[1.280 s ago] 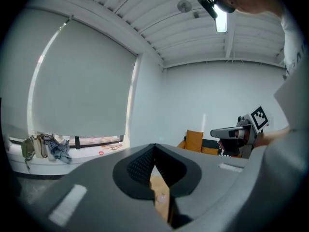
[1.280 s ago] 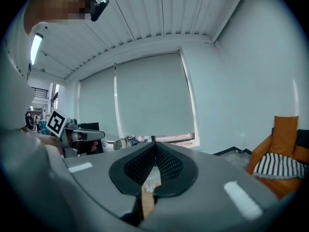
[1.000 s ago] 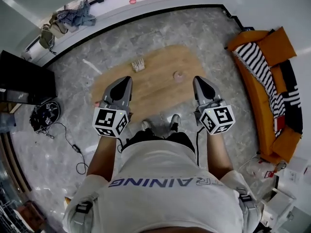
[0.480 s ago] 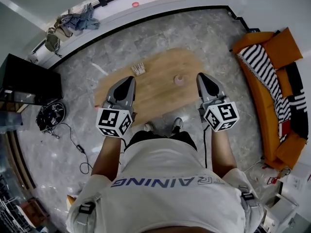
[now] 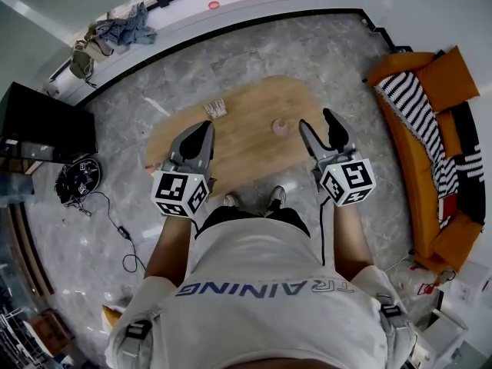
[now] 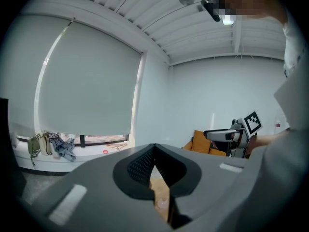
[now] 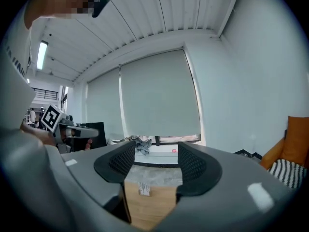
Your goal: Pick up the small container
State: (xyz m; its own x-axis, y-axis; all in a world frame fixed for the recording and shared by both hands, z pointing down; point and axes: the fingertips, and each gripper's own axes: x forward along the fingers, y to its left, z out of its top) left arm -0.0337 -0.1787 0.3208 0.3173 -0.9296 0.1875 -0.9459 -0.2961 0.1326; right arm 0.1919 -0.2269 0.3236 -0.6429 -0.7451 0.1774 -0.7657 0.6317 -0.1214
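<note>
Nearest to the person, the left gripper is held in front of the body, above the near edge of the wooden table. Its jaws are pressed together at the tips and hold nothing. The right gripper is at the same level on the other side. Its jaws have just been opening and now stand about half apart. Nothing is between them; the right gripper view shows only the table top through the gap.

A little farther, on the table, stands the small container. It is just beside the inner jaw of the right gripper in the head view, toward the table's middle, and not touched by it. It is pale pink and low. Whether it has a lid is too small to tell.

I judge that it is light and probably thin plastic, so it can slide on the smooth wood or tip over if one jaw pushes it first. The best hold seems to be on its side walls at middle height, with one pad on each side, and the closing should be gentle so that the wall does not bend.

Farther on the table lies a small box, well apart from the container. Beyond the table, at the right, is an orange sofa.
</note>
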